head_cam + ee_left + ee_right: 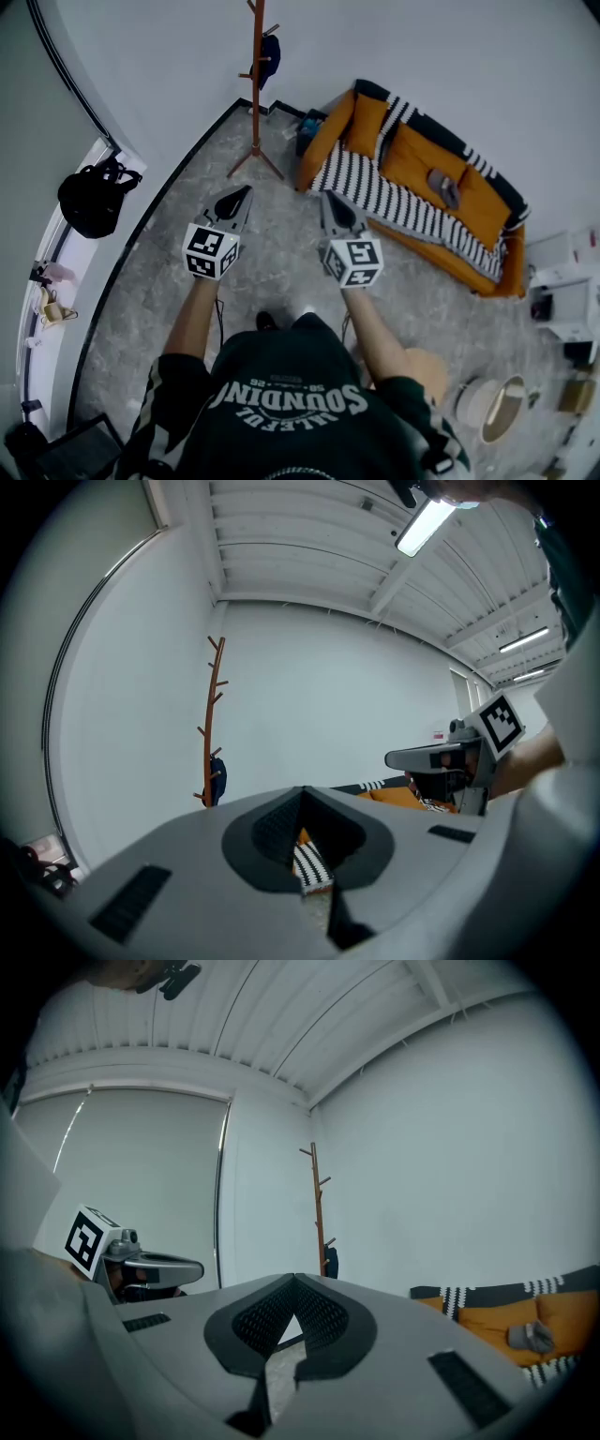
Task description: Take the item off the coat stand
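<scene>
2 grippers out front, held about level and side by side over the grey marbled floor. The left gripper has its jaws closed tip to tip with nothing caught between them; in its own view only a sliver of striped fabric shows through the gap behind the tips. Same on the other side: the right gripper has its jaws pressed together and empty. Well ahead of both, against the white wall, stands the brown coat stand. The dark blue item hangs on 1 of its lower pegs, on the right of the pole. It is too small and dark in all 3 views to say what kind of thing it is. The head view cuts off the top of the stand, and in both gripper views the stand's foot is hidden behind the grey gripper body. Right of the stand is an orange sofa with a black-and-white striped blanket. A small grey thing lies on the sofa, too blurred to name. Far left, a black bag sits by the window.
</scene>
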